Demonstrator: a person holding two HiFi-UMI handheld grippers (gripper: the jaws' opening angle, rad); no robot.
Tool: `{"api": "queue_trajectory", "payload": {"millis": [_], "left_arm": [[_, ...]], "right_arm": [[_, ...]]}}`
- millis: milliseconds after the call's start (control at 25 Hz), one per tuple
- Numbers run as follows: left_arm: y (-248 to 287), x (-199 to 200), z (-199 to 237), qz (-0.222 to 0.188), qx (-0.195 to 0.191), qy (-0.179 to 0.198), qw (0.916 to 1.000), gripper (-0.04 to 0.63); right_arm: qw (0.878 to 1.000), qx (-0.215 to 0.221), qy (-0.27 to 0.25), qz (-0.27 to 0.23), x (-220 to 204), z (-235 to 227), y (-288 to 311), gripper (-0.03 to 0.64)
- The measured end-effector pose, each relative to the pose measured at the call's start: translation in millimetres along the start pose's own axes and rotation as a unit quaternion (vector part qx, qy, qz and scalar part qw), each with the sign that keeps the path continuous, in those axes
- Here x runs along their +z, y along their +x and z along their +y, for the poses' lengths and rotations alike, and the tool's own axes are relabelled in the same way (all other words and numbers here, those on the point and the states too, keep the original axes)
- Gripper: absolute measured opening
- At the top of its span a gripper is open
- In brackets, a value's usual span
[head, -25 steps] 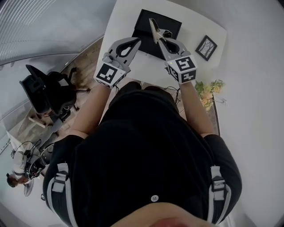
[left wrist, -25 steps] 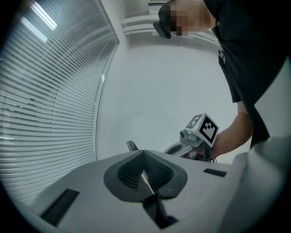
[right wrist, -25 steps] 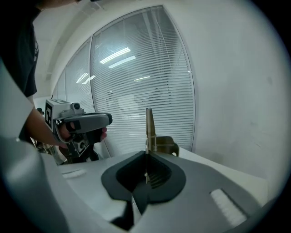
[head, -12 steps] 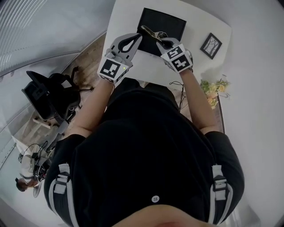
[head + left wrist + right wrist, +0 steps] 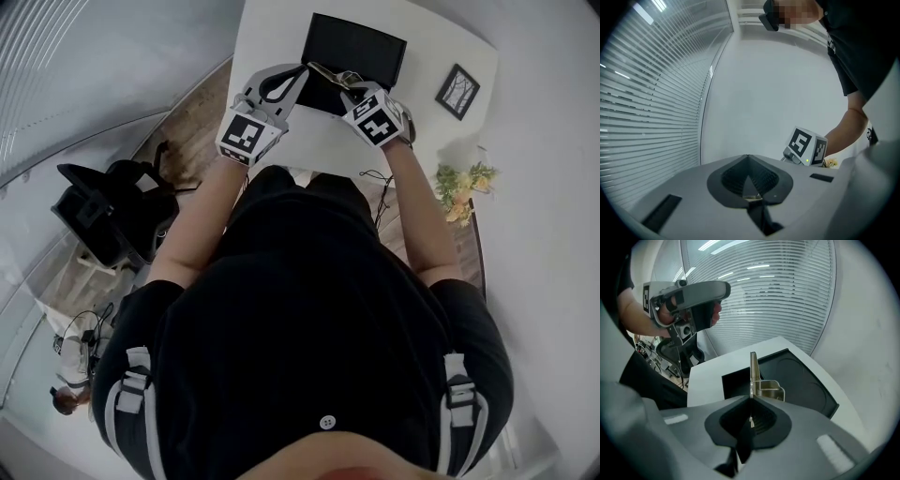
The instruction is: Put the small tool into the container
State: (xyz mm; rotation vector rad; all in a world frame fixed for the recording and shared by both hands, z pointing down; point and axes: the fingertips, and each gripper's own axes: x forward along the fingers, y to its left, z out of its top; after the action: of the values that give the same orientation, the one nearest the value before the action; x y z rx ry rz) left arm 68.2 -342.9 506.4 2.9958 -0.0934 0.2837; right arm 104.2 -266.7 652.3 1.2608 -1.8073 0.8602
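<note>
The right gripper [image 5: 341, 82] has its jaws pressed together on the small metal tool [image 5: 753, 373], a thin flat blade with a folded spring-like bracket on one side. In the right gripper view the tool stands on edge straight out of the closed tips, in the middle of the frame. In the head view the tool [image 5: 324, 70] lies over the lower left edge of the black tray [image 5: 370, 42] at the top centre of the frame. The tray sits on a white table [image 5: 272, 33], and the right gripper view shows shallow round recesses in its floor [image 5: 801, 380]. The left gripper [image 5: 300, 70] has its jaws shut with nothing between them; it is just to the left of the tool and, in its own view, is tilted up toward a pale wall and window blinds [image 5: 642, 93]. Each gripper's cube carries black-and-white square markers [image 5: 802, 143]. A small framed picture [image 5: 457, 91] lies at the upper right of the table.
</note>
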Motion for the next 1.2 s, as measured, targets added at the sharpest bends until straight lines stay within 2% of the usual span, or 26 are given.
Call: {"api": "queue_trajectory", "payload": {"millis": [360, 880, 1080, 1200], "left_arm": [[3.0, -26.1, 11.3, 0.026, -0.009, -0.016, 0.9995, 0.008], [4.6, -35.8, 5.7, 0.040, -0.014, -0.013, 0.9990, 0.008], [4.6, -30.2, 4.4, 0.025, -0.004, -0.015, 0.9995, 0.008], [4.3, -27.3, -1.3, 0.023, -0.006, -0.012, 0.9996, 0.008]], "right_arm": [[0.996, -0.008, -0.028, 0.081, -32.0, 2.1, 35.9, 0.014], [0.995, 0.011, -0.016, 0.093, -28.3, 5.4, 58.1, 0.015], [0.995, 0.008, -0.029, 0.095, -27.1, 7.0, 64.7, 0.018], [0.995, -0.003, -0.037, 0.092, -27.3, 3.0, 62.2, 0.063]]}}
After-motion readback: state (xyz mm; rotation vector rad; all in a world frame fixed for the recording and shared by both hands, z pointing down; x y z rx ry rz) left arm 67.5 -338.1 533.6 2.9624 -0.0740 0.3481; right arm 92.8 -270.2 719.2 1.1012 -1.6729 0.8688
